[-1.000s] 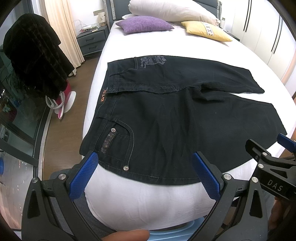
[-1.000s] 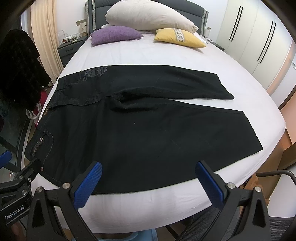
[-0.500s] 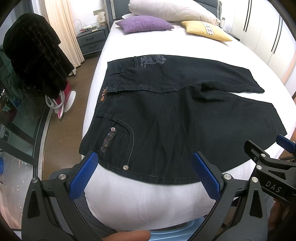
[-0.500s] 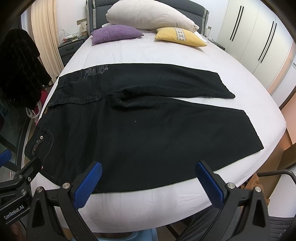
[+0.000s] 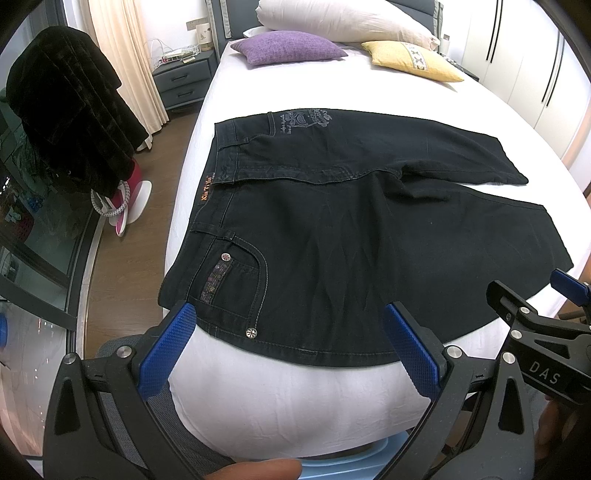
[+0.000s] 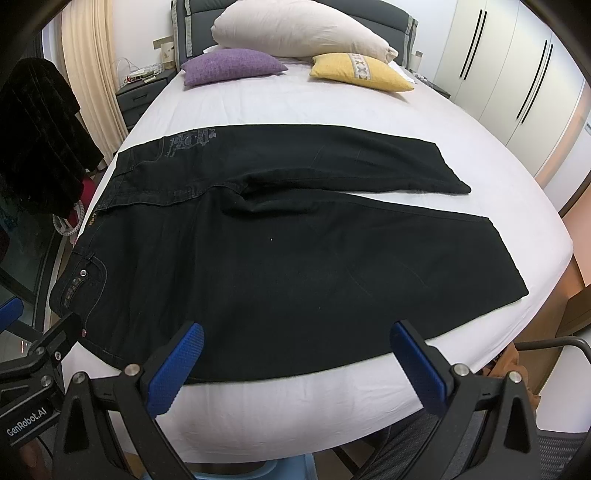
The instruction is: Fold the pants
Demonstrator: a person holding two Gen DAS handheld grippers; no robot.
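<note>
Black pants [image 5: 351, 236] lie spread flat on the white bed [image 5: 295, 398], waistband to the left, both legs running right in a V. They also show in the right wrist view [image 6: 295, 266]. My left gripper [image 5: 291, 347] is open and empty, hovering at the near bed edge just before the pocket and hip hem. My right gripper [image 6: 295, 358] is open and empty, hovering at the near edge of the nearer leg. The right gripper's side shows in the left wrist view [image 5: 535, 332].
A purple pillow [image 6: 232, 66], yellow pillow [image 6: 358, 72] and large white pillow [image 6: 295, 33] lie at the headboard. A dark garment [image 5: 66, 122] hangs left of the bed. A nightstand [image 5: 181, 79] stands at the back left; wardrobe doors [image 6: 517, 74] line the right.
Both grippers have drifted very slightly; the pants have not moved and both grippers stay open.
</note>
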